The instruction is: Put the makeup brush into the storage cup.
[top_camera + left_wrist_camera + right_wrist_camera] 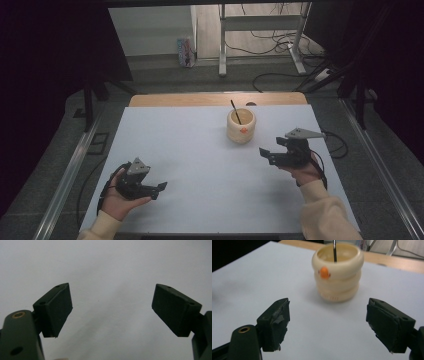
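A cream-coloured, ribbed round pot with a small orange mark on its front point(241, 125) stands upright on the pale grey worktop point(200, 150), toward the far side and a little right of centre. Inside it a thin dark stick point(235, 111) leans against the rim; its long axis runs steeply up out of the pot, with the free top end tilted away to the far left. What else lies in the pot cannot be made out.

The right tongs point(272, 150) are held above the worktop near the pot, on its near right, not touching it. They point toward the pot, and their jaws stand wide apart with nothing between them. In the right gripper view the pot sits between and beyond the two black jaws.

The left tongs point(159, 190) rest low at the near left, well apart from the pot, jaws also spread wide over bare worktop.
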{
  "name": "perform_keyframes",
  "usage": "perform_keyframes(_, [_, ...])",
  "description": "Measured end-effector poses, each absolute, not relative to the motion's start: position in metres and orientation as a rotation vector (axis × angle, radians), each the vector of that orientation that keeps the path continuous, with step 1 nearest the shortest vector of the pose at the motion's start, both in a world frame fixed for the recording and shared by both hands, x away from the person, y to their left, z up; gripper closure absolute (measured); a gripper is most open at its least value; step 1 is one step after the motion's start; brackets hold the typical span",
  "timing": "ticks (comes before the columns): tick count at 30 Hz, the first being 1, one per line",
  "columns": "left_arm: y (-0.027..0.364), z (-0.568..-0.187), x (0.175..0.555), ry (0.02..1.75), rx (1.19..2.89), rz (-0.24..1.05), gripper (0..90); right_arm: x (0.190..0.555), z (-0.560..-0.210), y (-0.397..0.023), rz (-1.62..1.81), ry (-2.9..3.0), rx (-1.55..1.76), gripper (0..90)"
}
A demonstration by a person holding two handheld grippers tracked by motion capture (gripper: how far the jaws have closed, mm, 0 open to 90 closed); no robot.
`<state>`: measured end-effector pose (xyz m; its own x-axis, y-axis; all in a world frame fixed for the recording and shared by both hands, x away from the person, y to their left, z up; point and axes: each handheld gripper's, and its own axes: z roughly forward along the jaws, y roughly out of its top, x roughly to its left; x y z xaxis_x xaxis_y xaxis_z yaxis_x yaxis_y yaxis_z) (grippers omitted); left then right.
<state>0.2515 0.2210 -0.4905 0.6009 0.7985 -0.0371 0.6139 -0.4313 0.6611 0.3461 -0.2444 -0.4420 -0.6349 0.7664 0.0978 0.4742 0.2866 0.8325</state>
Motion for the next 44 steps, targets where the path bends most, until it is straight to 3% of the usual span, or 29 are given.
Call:
perform_keyframes(14, [0.219,-0.491,0.251,1.113,2.189,0.379,17.3,0.289,-0.47,-0.257,1.115,2.4,1.083,19.6])
perform_keyframes(44, [0.219,-0.491,0.253,1.114,2.184,0.388,17.0,0.292,-0.476,-0.263,1.07,2.401,1.095,19.2])
